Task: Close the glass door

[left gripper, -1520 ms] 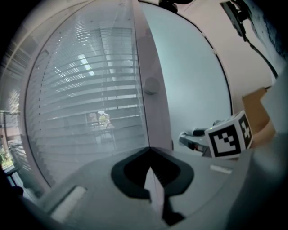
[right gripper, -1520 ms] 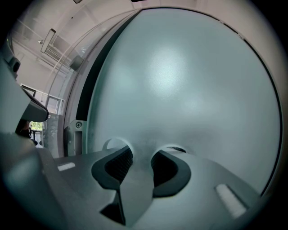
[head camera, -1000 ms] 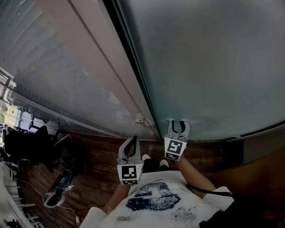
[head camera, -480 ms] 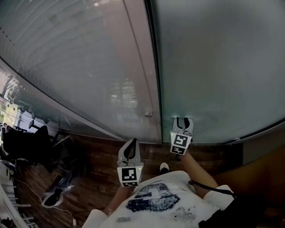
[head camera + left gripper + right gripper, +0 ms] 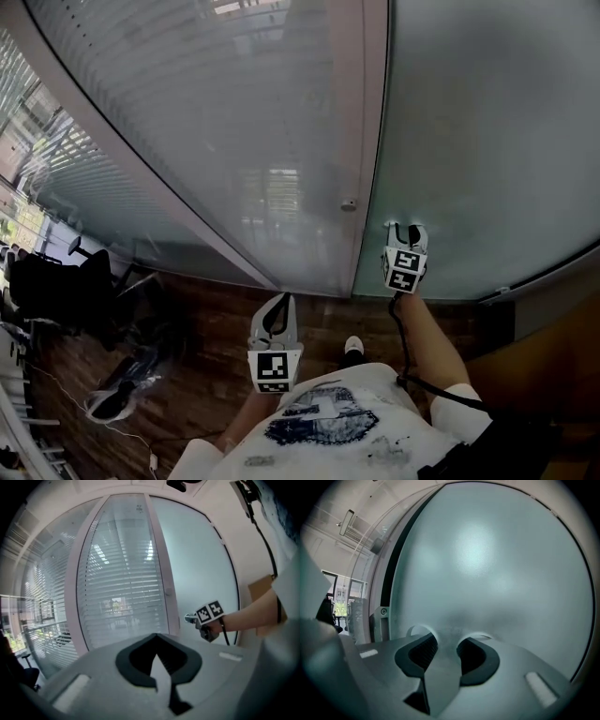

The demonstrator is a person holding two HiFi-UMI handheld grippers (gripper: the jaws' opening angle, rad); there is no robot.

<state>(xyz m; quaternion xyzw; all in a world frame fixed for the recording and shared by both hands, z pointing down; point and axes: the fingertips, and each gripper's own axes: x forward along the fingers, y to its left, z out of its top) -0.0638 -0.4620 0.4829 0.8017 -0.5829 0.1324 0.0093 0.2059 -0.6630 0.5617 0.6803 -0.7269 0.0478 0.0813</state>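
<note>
While the right gripper (image 5: 405, 229) stands with jaws apart, tips at the frosted glass door (image 5: 487, 131), nothing sits between them; the jaws have just opened slightly further. Door's left edge lies along the pale frame post (image 5: 373, 141). Left gripper (image 5: 277, 303) is low, apart from the glass, jaws together, empty.

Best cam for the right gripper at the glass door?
Left gripper view: right gripper side-on, tips at the frosted glass door. Head view: from above. Right gripper view: only its parted jaws, glass beyond.
</note>
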